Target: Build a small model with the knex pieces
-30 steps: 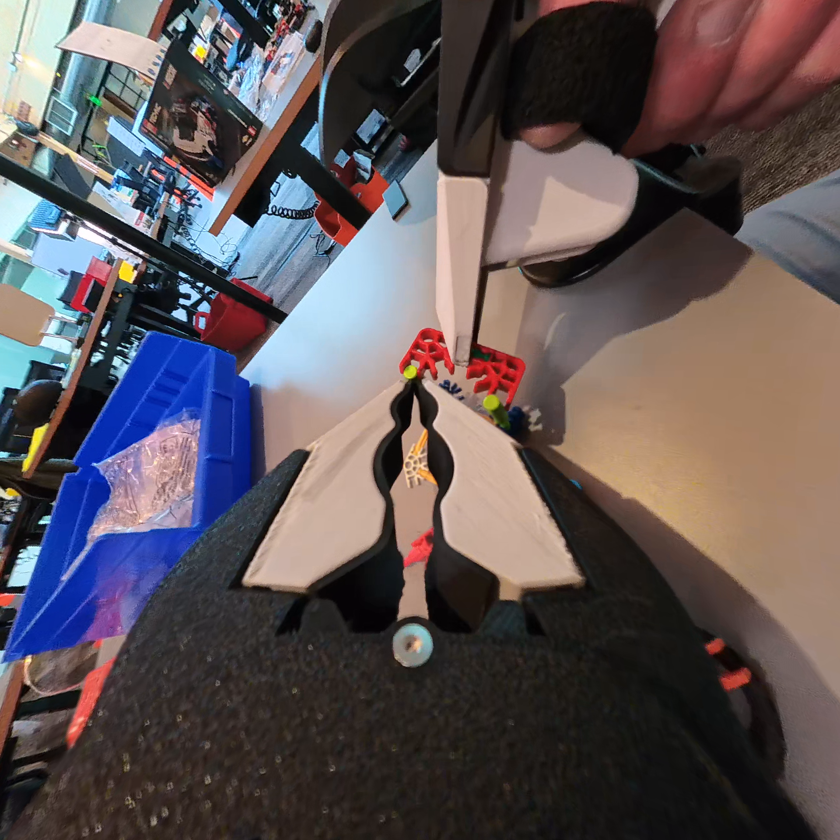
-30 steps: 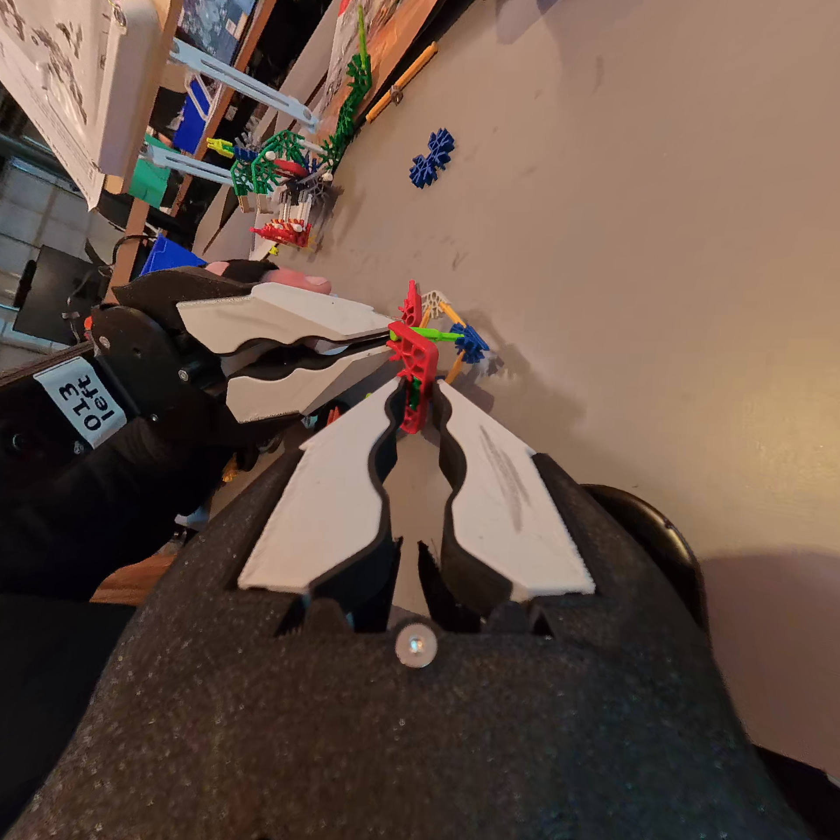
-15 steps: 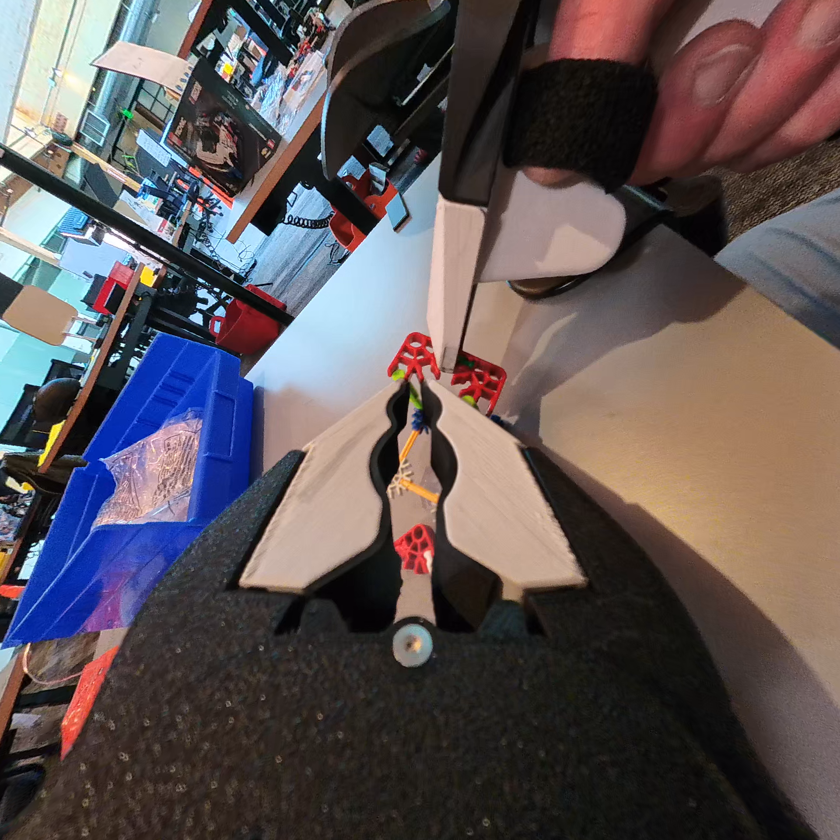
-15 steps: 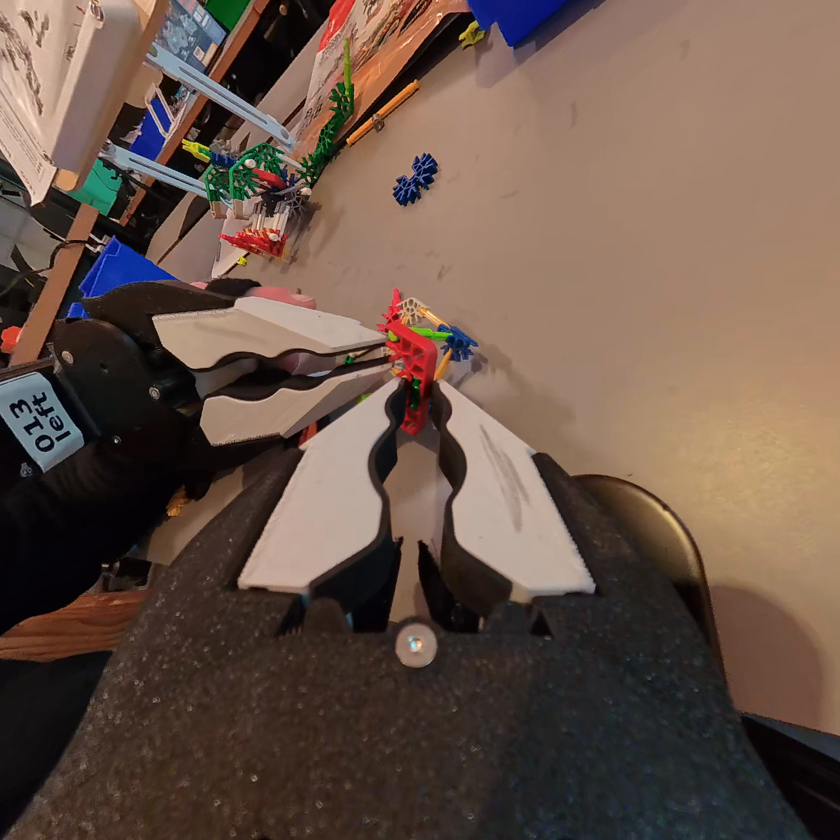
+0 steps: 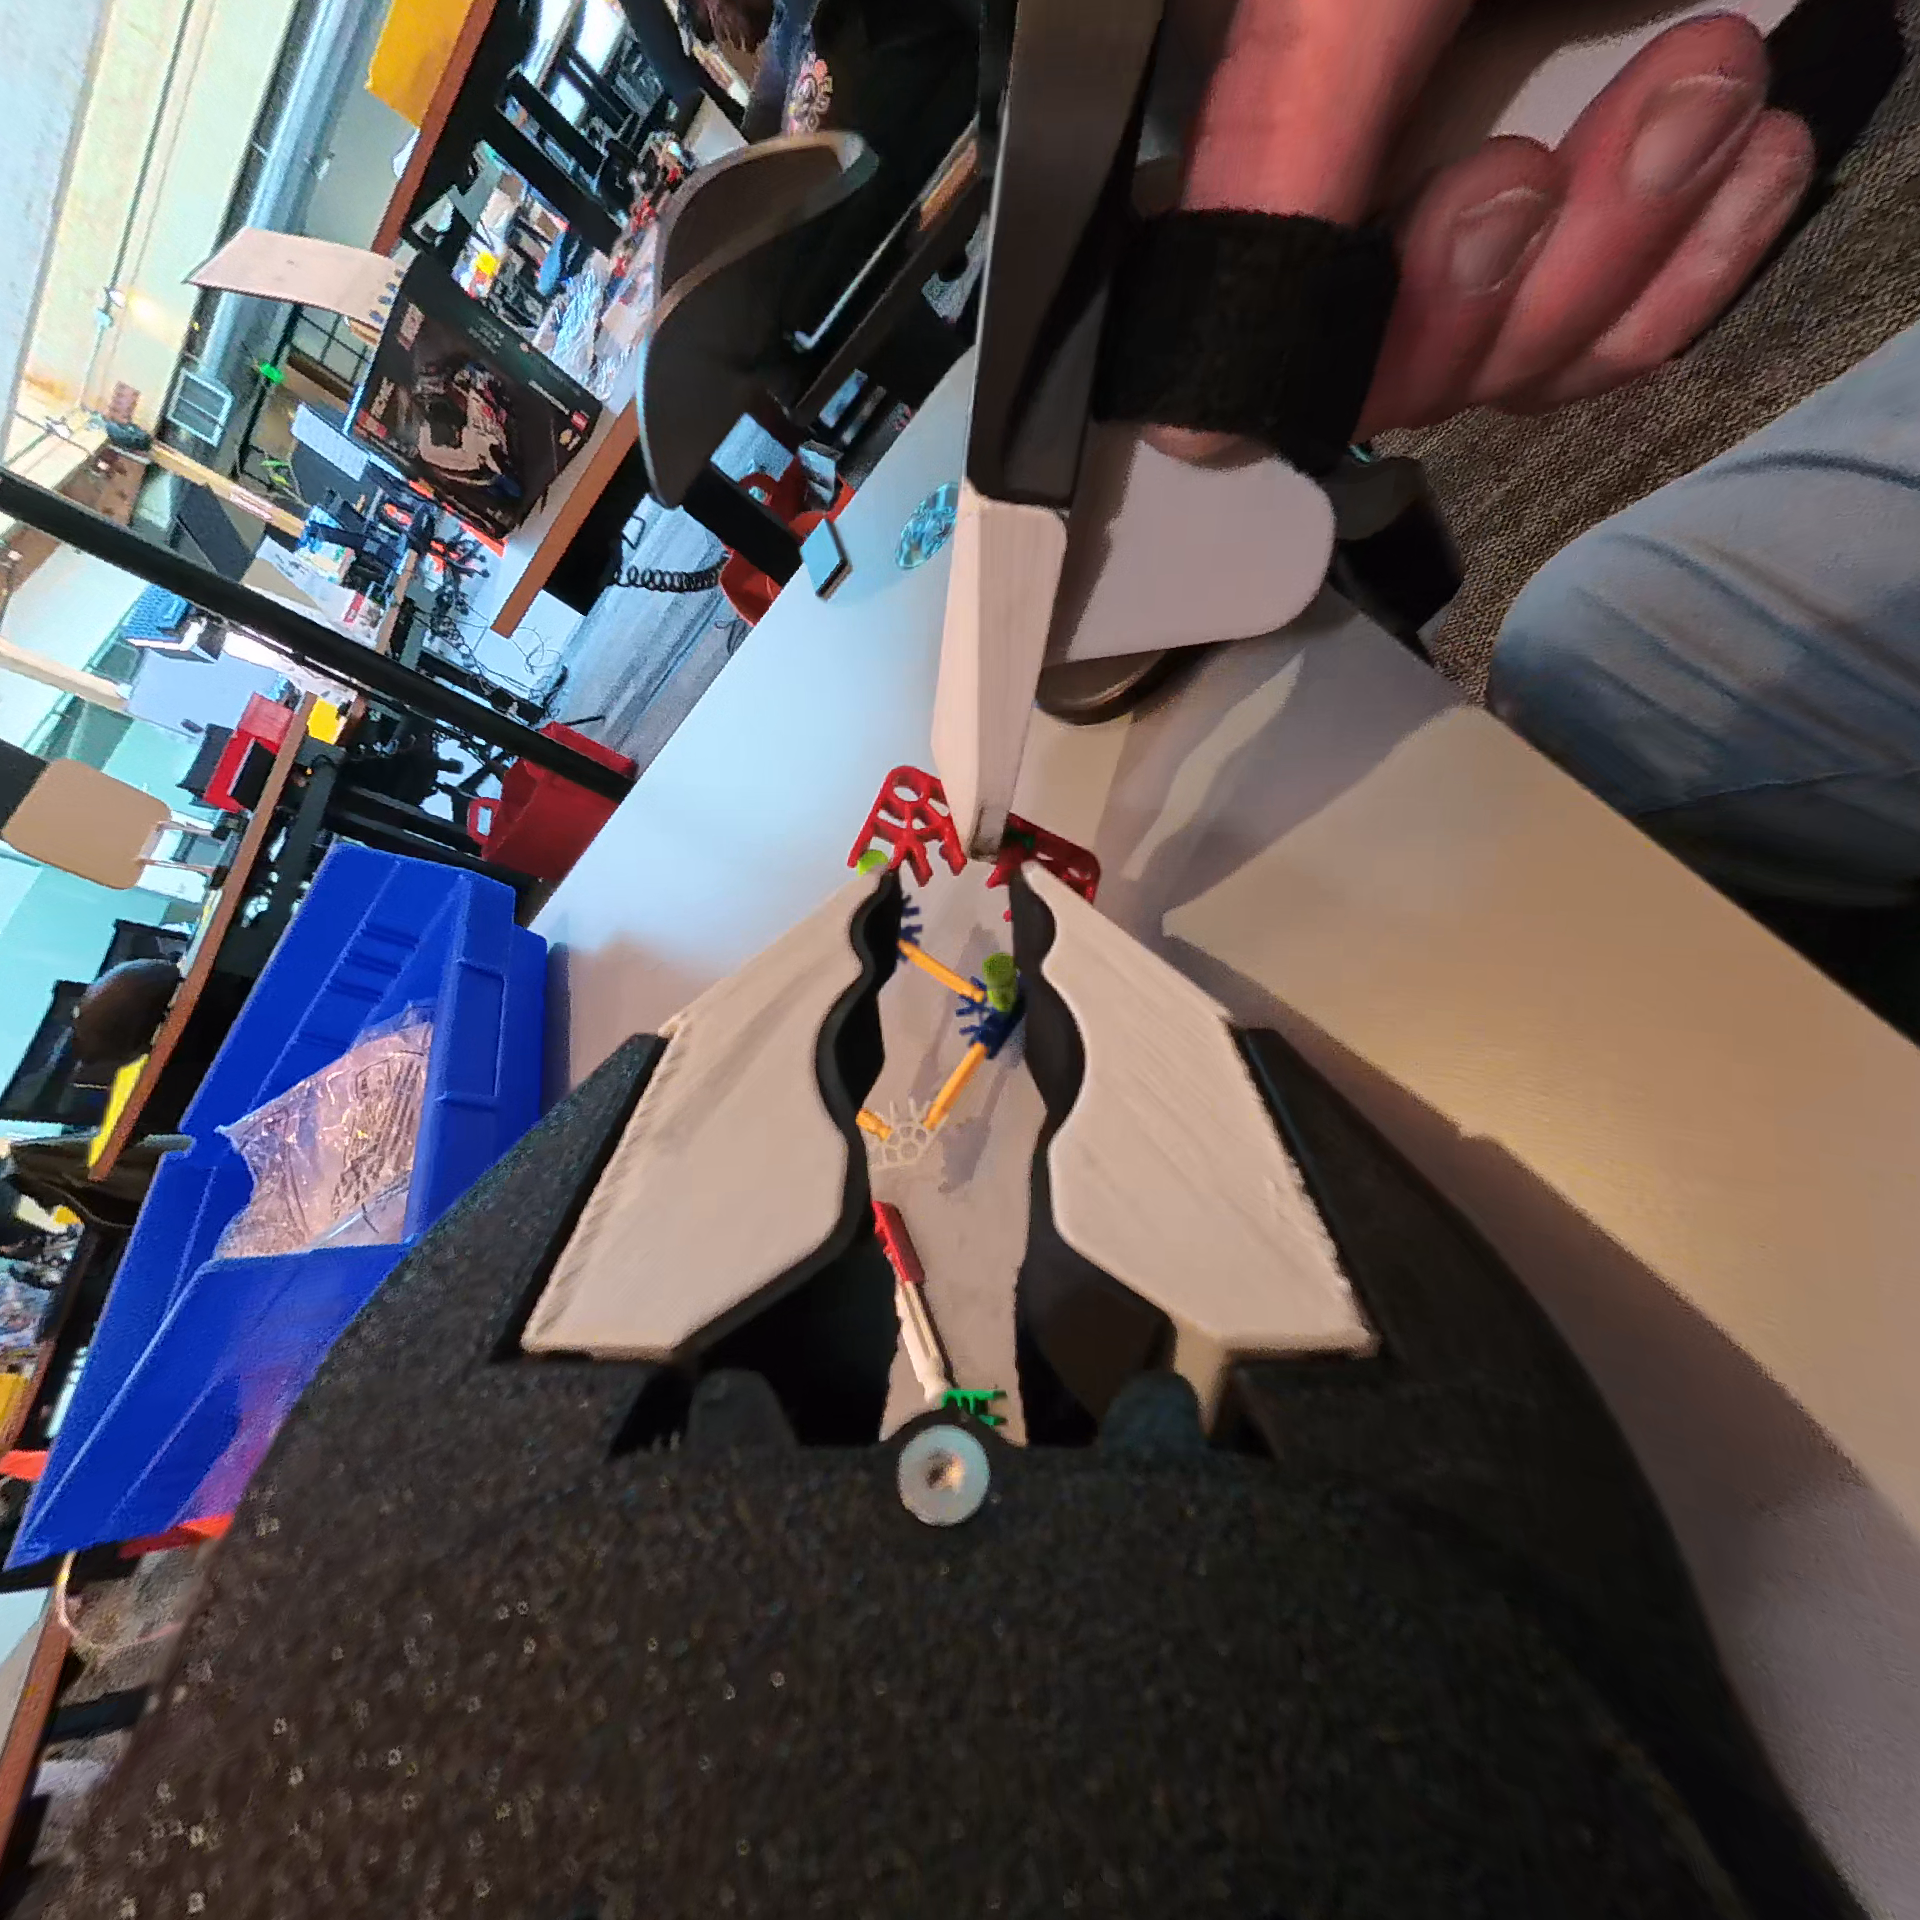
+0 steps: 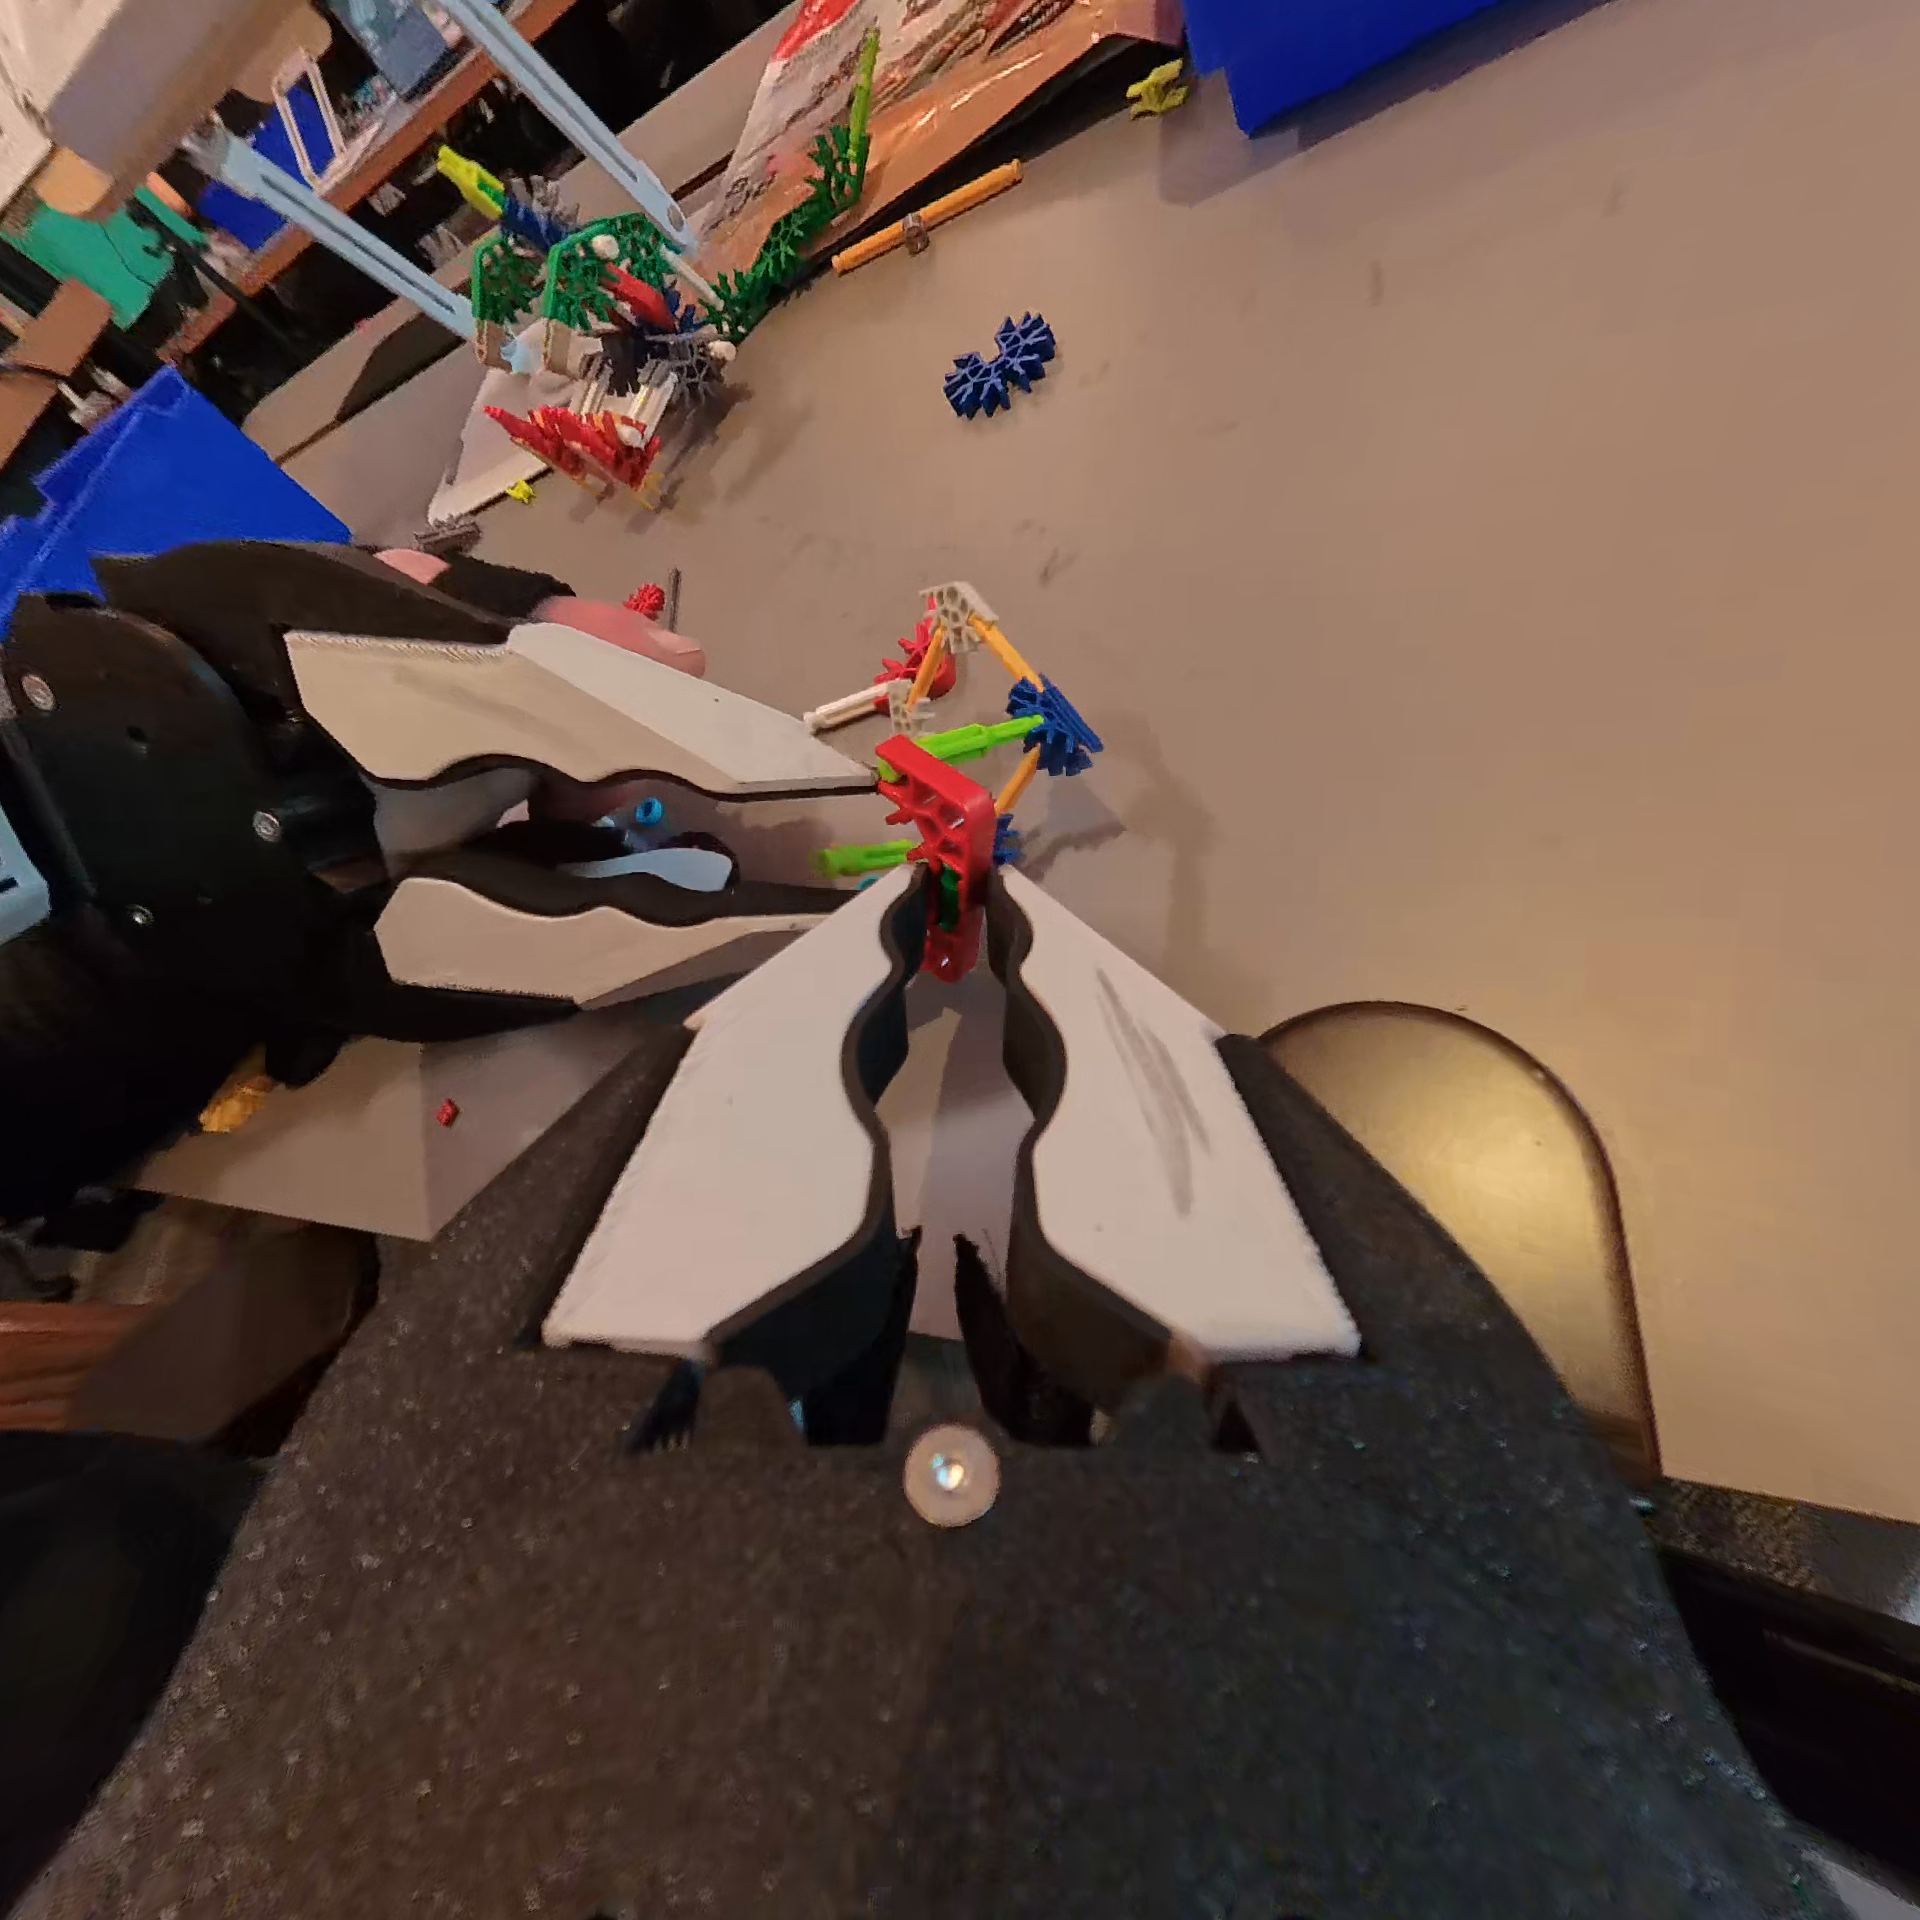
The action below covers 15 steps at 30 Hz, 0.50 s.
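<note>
A small toy assembly (image 6: 1051, 725) of yellow rods, lime green rods and blue, white and red connectors hangs just above the grey table (image 6: 1455, 623). My right gripper (image 6: 953, 883) is shut on its red connector (image 6: 951, 831), with its fingers pointing away from me. My left gripper (image 6: 868, 831) comes in from the left and is open, its tips on either side of the lime green rod ends (image 6: 862, 858). In the left wrist view the left gripper (image 5: 951, 881) stands open around the assembly (image 5: 966, 1039). The right gripper's fingers (image 5: 987, 675) come down from above onto the red connector (image 5: 914, 821).
A blue bin (image 5: 312, 1091) holding a clear plastic bag sits to the left. A pile of toy pieces (image 6: 603, 343), two blue connectors (image 6: 997, 364), an orange rod (image 6: 925, 218) and another blue bin (image 6: 1330, 52) lie farther back. A chair back (image 6: 1455, 1195) stands at the table's near edge.
My left gripper has opened; its tips were nearly together by the lime green rod end. The right gripper still holds the red connector, and more of the assembly shows between the left fingers.
</note>
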### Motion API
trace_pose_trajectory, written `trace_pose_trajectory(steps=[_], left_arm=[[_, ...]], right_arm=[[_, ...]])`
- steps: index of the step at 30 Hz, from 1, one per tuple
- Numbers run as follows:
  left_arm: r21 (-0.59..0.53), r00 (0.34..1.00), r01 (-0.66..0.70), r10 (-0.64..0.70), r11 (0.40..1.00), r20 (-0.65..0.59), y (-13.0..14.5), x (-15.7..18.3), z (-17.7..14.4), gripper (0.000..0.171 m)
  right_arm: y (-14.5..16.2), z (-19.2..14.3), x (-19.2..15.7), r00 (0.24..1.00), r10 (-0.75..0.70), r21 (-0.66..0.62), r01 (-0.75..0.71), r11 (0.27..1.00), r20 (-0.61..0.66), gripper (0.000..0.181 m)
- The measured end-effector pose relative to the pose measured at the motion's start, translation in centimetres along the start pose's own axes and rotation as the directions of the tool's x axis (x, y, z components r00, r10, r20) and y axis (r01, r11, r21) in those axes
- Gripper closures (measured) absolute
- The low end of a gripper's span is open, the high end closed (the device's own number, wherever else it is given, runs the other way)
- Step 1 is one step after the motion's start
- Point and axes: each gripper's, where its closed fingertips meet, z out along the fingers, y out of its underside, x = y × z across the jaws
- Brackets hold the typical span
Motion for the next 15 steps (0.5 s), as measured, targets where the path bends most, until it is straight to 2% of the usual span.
trace_pose_trajectory(steps=[3,9,12,15], left_arm=[[0.065,1.000,0.004,-0.004,0.998,0.005,-1.1,-0.1,-0.9,0.154],[0.042,1.000,0.020,-0.021,0.999,0.019,-0.7,-2.3,-1.8,0.152],[-0.035,0.980,0.164,-0.167,0.986,-0.109,0.4,-3.1,-1.5,0.128],[-0.120,0.947,0.231,-0.251,0.966,-0.200,1.8,-3.2,-0.8,0.114]], right_arm=[[0.1,0.0,-0.3,0.998,-0.064,0.001,0.064,0.998,-0.022,0.172],[0.3,-0.1,-0.4,0.980,-0.186,-0.014,0.185,0.983,-0.071,0.172],[0.9,0.0,-0.4,0.965,-0.253,-0.042,0.250,0.967,-0.075,0.172],[1.3,0.2,-0.5,0.960,-0.269,-0.049,0.266,0.963,-0.071,0.172]])
